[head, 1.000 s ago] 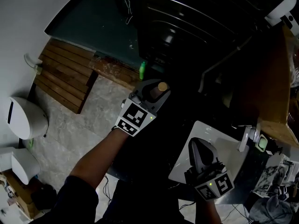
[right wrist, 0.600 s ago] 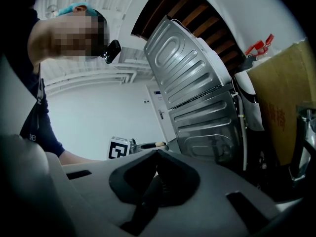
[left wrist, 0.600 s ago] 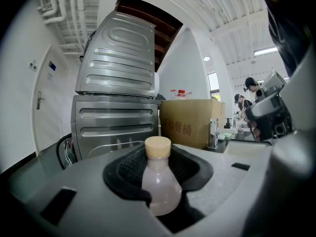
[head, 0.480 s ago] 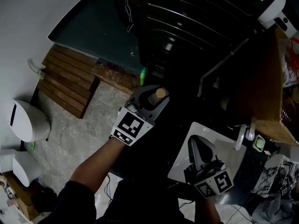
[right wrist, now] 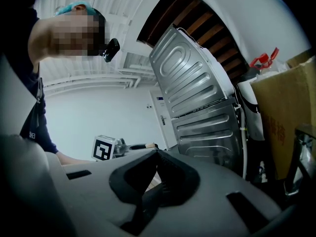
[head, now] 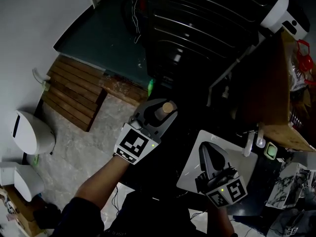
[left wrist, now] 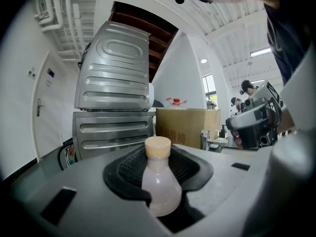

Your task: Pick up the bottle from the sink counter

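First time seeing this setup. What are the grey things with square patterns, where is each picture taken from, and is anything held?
A person holds a two-jaw tool in each hand; the patterned cubes are part of them. The head view looks down from the person's head. The other two cameras ride on the tools, looking along their jaws. The left tool grips a small pale bottle with a tan cap. The right tool, above the white sink counter, has its jaws together, empty.

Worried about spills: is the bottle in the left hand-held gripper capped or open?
Capped: a tan cap sits on the bottle, which is gripped upright by the left hand-held gripper.
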